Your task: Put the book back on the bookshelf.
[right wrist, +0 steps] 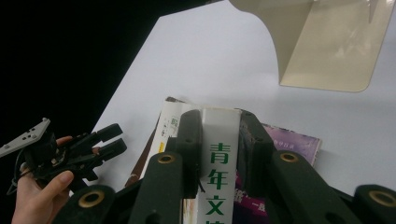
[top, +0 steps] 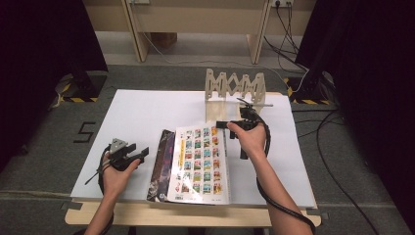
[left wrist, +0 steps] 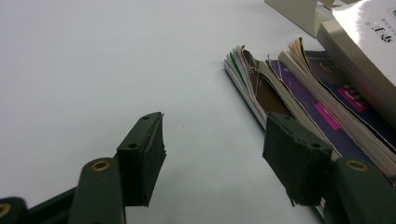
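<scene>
A thick white book (top: pixel 200 161) with a grid of small colourful pictures on its cover lies on top of a stack of magazines (top: pixel 162 164). My right gripper (top: pixel 224 125) is at the book's far right corner. In the right gripper view its jaws (right wrist: pixel 218 119) press on both sides of the white spine (right wrist: pixel 219 158), which bears green characters. My left gripper (top: pixel 142 152) rests low on the table just left of the stack, open, with nothing between its fingers. In the left gripper view (left wrist: pixel 212 128) the magazines' fanned edges (left wrist: pixel 289 93) lie beside its right jaw.
A cream wooden expanding book rack (top: pixel 235 85) stands at the table's far middle, with its end plate (right wrist: pixel 327 42) just beyond the stack. The white tabletop (top: pixel 142 117) spreads bare to the left and far left. Dark curtains and floor cables surround the table.
</scene>
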Motion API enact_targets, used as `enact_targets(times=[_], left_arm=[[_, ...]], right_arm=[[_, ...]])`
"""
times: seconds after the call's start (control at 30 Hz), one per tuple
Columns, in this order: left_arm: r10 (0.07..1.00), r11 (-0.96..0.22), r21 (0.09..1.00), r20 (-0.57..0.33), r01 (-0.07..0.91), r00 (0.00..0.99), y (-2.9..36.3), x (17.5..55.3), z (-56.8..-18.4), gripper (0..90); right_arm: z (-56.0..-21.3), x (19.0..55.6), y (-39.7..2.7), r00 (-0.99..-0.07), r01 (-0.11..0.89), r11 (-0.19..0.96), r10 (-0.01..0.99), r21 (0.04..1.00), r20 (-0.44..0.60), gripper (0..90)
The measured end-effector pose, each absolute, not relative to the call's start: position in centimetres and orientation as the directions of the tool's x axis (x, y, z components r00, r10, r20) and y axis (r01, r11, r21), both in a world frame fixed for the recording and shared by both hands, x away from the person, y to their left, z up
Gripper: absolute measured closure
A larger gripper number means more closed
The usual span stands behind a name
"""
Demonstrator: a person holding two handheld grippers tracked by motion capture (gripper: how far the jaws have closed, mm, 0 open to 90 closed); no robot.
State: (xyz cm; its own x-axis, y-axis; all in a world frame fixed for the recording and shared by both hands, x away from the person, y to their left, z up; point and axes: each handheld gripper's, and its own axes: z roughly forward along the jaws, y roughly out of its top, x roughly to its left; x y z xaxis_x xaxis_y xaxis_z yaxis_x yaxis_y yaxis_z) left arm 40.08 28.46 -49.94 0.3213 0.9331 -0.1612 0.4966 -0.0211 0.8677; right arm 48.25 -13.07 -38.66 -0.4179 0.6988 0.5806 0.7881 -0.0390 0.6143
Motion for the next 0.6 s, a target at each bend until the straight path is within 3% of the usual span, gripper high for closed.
enact_targets(times=[0.6], left_arm=[[0.934,-0.026,0.863,-0.16,0.505,0.321,28.4,40.2,-49.9,37.3]], right_arm=[[-36.5,47.5,-14.2,-0.445,0.73,-0.065,0.71,0.68,0.546,74.6]])
